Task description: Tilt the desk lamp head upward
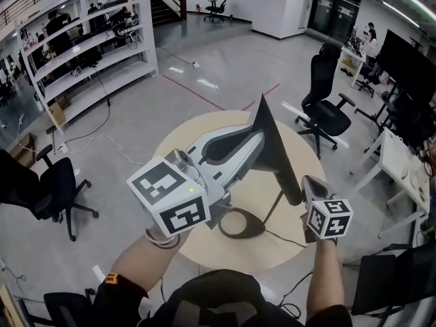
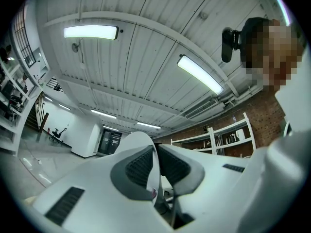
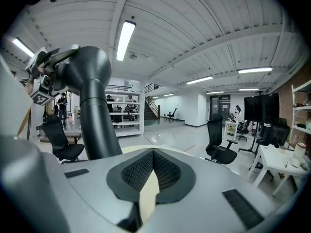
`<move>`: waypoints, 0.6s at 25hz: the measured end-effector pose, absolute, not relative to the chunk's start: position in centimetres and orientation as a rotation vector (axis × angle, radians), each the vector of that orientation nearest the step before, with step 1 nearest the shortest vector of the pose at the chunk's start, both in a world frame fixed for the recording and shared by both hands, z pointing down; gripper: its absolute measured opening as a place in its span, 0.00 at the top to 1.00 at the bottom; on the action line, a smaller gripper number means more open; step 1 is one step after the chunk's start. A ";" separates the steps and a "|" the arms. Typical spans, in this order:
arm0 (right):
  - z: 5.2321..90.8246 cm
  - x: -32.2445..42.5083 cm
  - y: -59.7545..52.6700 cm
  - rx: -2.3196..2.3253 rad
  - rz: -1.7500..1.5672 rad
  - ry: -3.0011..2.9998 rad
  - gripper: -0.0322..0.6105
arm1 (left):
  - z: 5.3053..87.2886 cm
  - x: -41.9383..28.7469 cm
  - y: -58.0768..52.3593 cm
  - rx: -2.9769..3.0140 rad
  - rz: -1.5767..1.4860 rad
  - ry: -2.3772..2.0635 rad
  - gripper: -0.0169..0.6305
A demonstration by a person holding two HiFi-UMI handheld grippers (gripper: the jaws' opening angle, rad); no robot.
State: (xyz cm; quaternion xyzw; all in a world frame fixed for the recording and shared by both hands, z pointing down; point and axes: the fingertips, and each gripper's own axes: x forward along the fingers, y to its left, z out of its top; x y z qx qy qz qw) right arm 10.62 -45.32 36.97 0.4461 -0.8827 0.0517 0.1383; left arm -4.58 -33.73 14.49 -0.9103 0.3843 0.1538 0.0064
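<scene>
Item: lamp head (image 1: 272, 148). Dark, long and tapering, it stands over the middle of the counter (image 1: 180, 244). Its long axis runs from a thick rounded end near you, just beside your right tool (image 1: 310, 189), away to a narrow far tip. The tip end already appears to be pitched up, though how steeply is hard to judge from above.

Item: lamp base (image 1: 225, 229). Dark ring flat on the counter, below and between your two tools, with a thin stem rising towards the head's thick end.

Item: left tool (image 1: 255, 142). It is the nearer one for the job, meeting the head's left edge about midway along. In the left gripper view its pads are closed on a thin pale edge (image 2: 141, 144), which I take to be the lamp head, and the tool points at the ceiling.

Item: right tool. Jaws drawn together with nothing between them; only a sliver of counter shows through. The lamp's dark tube (image 3: 95, 115) stands to its left, apart from the pads.

Judgement: any further lift goes through your left tool, swinging the head about its thick end.

Surface: round, pale, bare apart from the lamp.

Room: open office with a grey floor, office chairs (image 1: 323, 107) and white shelving (image 1: 88, 53)
</scene>
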 end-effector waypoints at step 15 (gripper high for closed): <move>33.4 13.0 -38.1 1.631 0.032 -2.526 0.93 | 17.7 -9.1 -29.0 -2.719 0.472 1.371 0.85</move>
